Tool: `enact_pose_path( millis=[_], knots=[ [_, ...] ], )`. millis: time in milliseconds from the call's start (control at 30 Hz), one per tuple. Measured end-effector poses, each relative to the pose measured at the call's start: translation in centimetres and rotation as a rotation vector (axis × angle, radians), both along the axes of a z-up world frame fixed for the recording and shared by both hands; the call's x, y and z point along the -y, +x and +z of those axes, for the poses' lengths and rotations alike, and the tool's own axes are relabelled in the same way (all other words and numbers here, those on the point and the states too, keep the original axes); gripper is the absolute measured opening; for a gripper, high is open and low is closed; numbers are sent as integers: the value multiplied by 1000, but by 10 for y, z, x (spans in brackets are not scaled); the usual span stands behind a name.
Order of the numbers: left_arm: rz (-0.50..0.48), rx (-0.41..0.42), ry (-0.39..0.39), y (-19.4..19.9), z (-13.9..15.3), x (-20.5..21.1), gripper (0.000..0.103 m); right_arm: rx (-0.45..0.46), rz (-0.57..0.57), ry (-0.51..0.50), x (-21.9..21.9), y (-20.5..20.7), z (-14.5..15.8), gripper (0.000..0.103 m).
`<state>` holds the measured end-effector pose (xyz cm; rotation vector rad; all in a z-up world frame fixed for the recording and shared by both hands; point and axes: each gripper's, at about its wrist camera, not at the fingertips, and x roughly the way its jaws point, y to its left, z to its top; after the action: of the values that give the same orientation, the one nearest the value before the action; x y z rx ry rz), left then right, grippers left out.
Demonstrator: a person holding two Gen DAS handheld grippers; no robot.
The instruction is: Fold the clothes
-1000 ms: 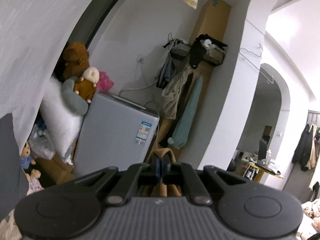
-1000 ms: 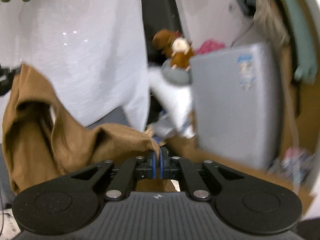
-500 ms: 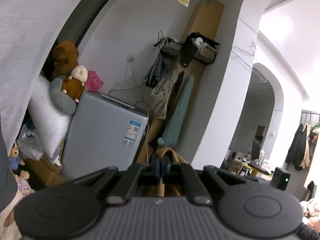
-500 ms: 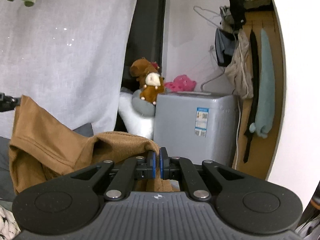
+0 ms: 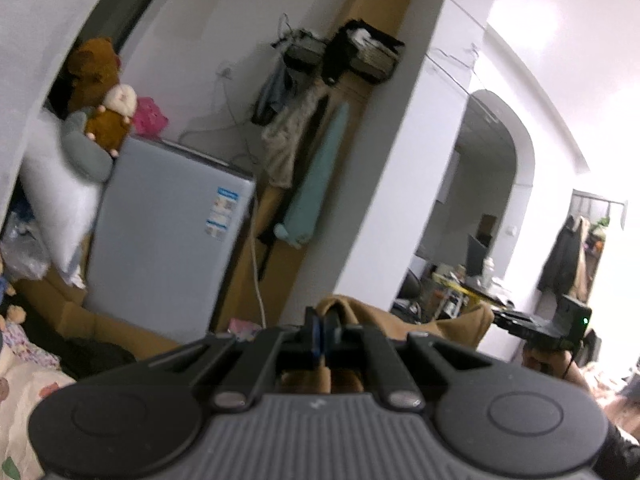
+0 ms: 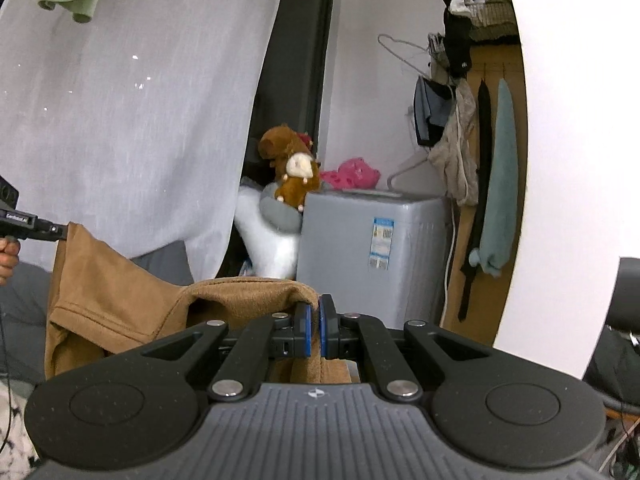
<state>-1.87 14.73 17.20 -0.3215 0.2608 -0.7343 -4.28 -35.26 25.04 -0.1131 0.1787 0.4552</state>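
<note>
Left wrist view: your left gripper (image 5: 322, 334) has its blue-padded jaws clamped on a fold of the brown garment (image 5: 452, 326), a soft knit that sags across to your right gripper (image 5: 500, 317). A boxy grey washing machine (image 5: 160, 236) sits behind.

Right wrist view: your right gripper (image 6: 315, 330) pinches a thick rolled edge of the garment (image 6: 120, 300); the stitched hem hangs slack toward your left gripper (image 6: 60, 233), clamped on the far corner, all held up in the air.

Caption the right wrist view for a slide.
Right hand-held gripper shut on brown shirt, held up before a curtain.
</note>
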Motion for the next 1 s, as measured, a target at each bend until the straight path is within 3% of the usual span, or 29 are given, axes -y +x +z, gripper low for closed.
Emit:
enact_pose_path(
  millis=[267,567,833,1000],
  knots=[
    [-93,-59,-31,-17,-34,0,2,1,10,9,4,-43,1,4],
    [-164,-119,-31,-3,-73,8,2,-15,8,-37,-8,-39,0,4],
    [-140,-295,5,69,-150,6,2,-181,-41,-91,-14,47,-62,4],
    [-113,-357,39,116,-185,-4,2,-293,-75,-125,-18,105,-103,4]
  ],
)
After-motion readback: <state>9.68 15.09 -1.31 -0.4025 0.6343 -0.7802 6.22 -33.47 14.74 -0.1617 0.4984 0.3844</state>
